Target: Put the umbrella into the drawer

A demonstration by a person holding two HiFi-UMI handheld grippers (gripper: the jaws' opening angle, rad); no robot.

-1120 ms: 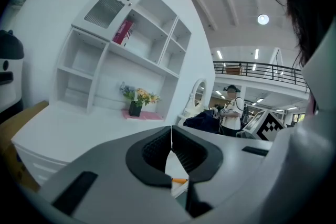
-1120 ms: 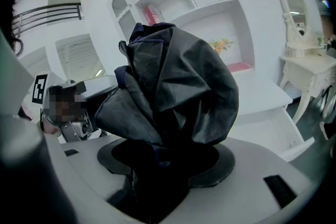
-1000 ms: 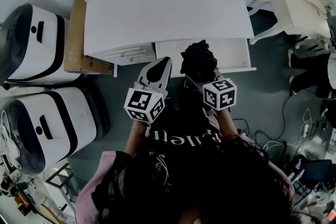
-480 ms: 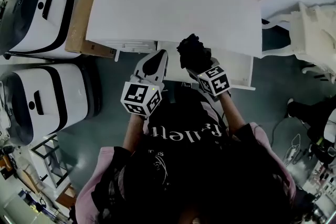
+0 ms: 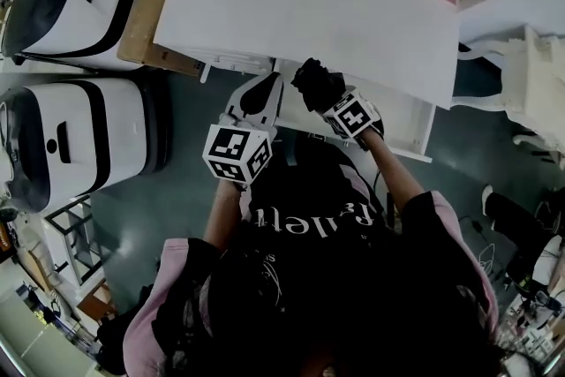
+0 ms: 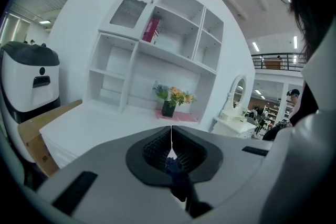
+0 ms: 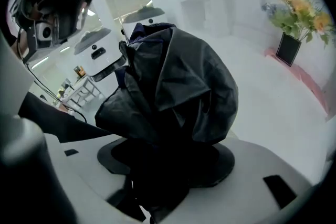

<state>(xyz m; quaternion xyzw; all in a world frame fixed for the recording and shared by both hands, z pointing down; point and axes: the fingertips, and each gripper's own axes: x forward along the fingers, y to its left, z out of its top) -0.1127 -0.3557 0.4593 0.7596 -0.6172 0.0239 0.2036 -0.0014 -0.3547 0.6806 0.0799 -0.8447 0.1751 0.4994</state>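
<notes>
White left gripper (image 5: 269, 86): jaws pressed together, none of the task's things in them. A dark blue scrap shows at the seam, can't tell what. It hovers just left of the load.
Black umbrella (image 5: 316, 84): bunched up and clamped in the right gripper (image 5: 335, 106). It's come in tighter to the desk (image 5: 309, 4) than a second ago.
Drawer (image 5: 413, 130): open, stretching off right. The umbrella is over its left end, not in yet. Lowering and letting go look next.
</notes>
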